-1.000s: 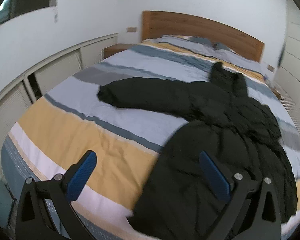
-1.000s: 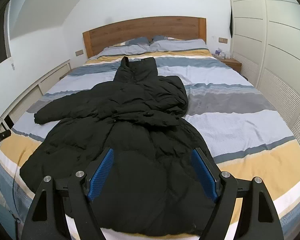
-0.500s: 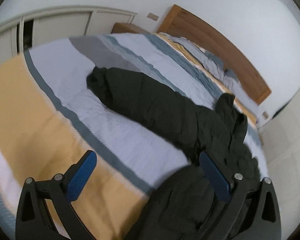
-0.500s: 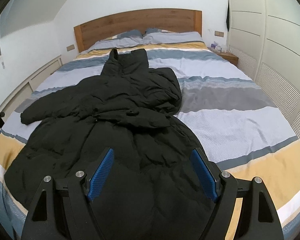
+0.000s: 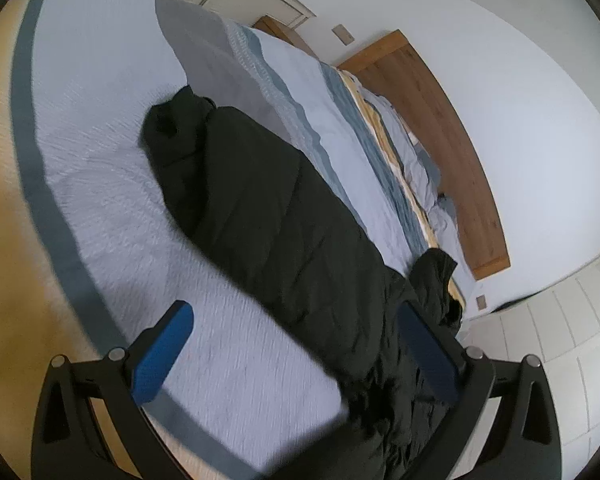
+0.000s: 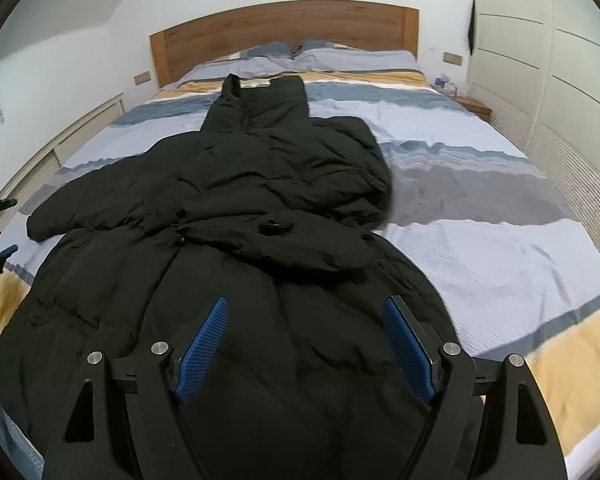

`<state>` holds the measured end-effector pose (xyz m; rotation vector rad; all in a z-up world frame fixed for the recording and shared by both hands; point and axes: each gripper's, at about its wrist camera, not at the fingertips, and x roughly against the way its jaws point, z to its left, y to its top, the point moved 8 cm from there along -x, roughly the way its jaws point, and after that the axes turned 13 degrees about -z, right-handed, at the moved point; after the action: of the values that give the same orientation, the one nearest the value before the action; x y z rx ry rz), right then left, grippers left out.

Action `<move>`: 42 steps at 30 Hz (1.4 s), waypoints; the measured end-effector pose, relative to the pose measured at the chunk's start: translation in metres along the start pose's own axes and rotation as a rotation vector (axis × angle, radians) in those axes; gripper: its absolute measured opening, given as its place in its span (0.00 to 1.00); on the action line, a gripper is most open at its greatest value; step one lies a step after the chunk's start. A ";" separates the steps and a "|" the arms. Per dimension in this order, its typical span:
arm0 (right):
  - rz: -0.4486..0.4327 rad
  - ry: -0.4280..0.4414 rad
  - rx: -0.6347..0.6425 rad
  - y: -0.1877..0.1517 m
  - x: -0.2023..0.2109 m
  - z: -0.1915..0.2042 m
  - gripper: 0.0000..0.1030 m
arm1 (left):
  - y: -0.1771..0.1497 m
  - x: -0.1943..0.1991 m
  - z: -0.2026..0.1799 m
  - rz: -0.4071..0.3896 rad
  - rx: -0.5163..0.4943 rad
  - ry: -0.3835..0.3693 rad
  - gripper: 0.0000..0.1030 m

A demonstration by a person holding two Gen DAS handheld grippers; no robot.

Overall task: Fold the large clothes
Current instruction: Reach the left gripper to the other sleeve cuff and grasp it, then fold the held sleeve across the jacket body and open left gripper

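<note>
A long black padded coat (image 6: 236, 240) lies spread on the striped bed (image 6: 500, 248), hood towards the headboard, one sleeve folded across its front. Its other sleeve (image 5: 260, 216) stretches out sideways over the pale bedding in the left wrist view, cuff at the far end. My left gripper (image 5: 296, 344) hovers open over the bedding beside that sleeve, rolled to one side, with nothing between its blue pads. My right gripper (image 6: 306, 336) is open above the coat's lower body, nothing between its fingers. The left gripper's tip (image 6: 4, 254) shows at the left edge of the right wrist view.
A wooden headboard (image 6: 284, 32) and pillows (image 6: 340, 56) close the far end of the bed. White wardrobe doors (image 6: 560, 60) run along the right, with a small bedside table (image 6: 474, 106). Low white panelling (image 6: 60, 140) lines the left wall.
My left gripper has swung down towards the outstretched sleeve and rolled, so the bed now looks tilted. My right gripper has sunk closer over the coat's lower part. Both stay open.
</note>
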<state>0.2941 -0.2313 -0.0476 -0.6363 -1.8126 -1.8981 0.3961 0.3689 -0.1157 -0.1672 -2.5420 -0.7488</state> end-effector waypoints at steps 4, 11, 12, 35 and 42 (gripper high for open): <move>-0.002 0.016 0.019 0.003 -0.012 0.013 0.77 | 0.003 -0.023 0.009 0.006 0.032 -0.016 0.99; 0.004 0.034 0.053 0.002 -0.026 0.029 0.77 | 0.006 -0.052 0.030 0.000 0.084 -0.021 0.95; 0.006 0.035 0.057 0.001 -0.028 0.031 0.77 | 0.006 -0.057 0.033 0.001 0.093 -0.018 0.94; -0.010 0.003 0.069 0.002 -0.020 0.014 0.77 | 0.027 -0.087 -0.001 -0.053 -0.007 0.026 0.08; -0.036 -0.002 0.058 0.006 -0.010 0.002 0.77 | 0.023 -0.073 -0.056 -0.066 -0.082 -0.031 0.07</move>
<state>0.3055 -0.2292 -0.0485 -0.5897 -1.8849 -1.8617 0.4887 0.3601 -0.0988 -0.1241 -2.5580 -0.8835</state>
